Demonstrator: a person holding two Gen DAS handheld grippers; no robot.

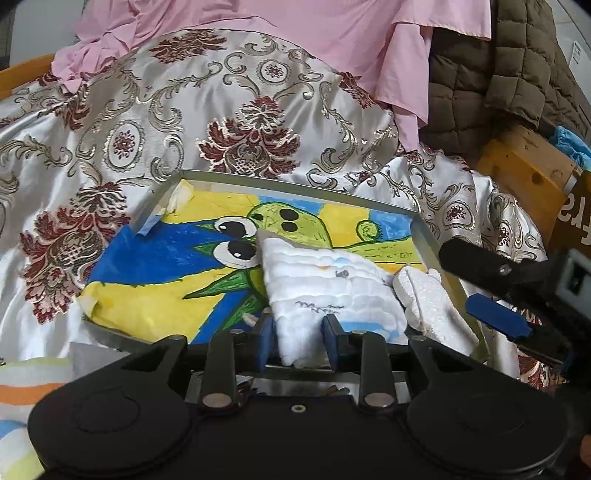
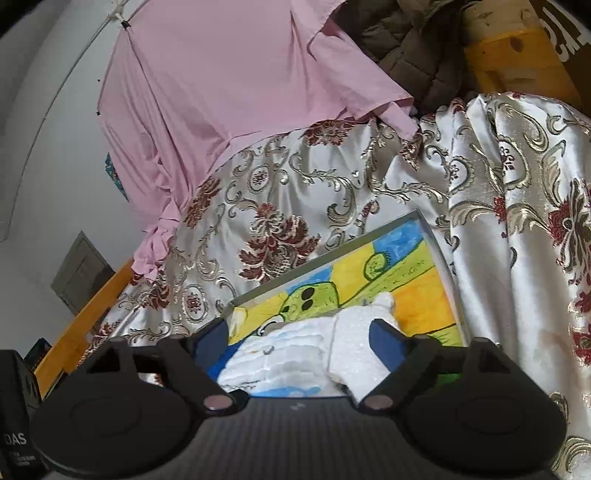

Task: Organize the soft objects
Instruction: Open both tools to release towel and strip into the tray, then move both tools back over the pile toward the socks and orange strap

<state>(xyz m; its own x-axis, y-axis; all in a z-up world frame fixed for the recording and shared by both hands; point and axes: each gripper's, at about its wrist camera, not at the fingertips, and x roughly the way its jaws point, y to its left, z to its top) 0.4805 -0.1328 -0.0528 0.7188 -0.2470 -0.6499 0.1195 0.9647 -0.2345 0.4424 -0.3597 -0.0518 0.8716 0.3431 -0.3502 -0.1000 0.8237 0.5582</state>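
Note:
A shallow tray [image 1: 168, 188] with a bright cartoon picture on its floor lies on a patterned satin bedspread. A folded white quilted cloth [image 1: 325, 280] lies in it, with a white terry cloth [image 1: 432, 295] beside it on the right. My left gripper [image 1: 299, 339] is shut on the near edge of the quilted cloth. My right gripper [image 2: 295, 339] is open above both cloths [image 2: 280, 358], its jaws wide apart; it also shows in the left wrist view [image 1: 495, 291] at the tray's right rim [image 2: 439, 254].
A pink garment [image 1: 332, 33] and a brown quilted jacket [image 1: 491, 81] lie at the back of the bed. A wooden bed frame [image 1: 524, 173] is at the right. A striped cloth [image 1: 22, 398] lies at the near left. A black box [image 2: 14, 417] stands at the left.

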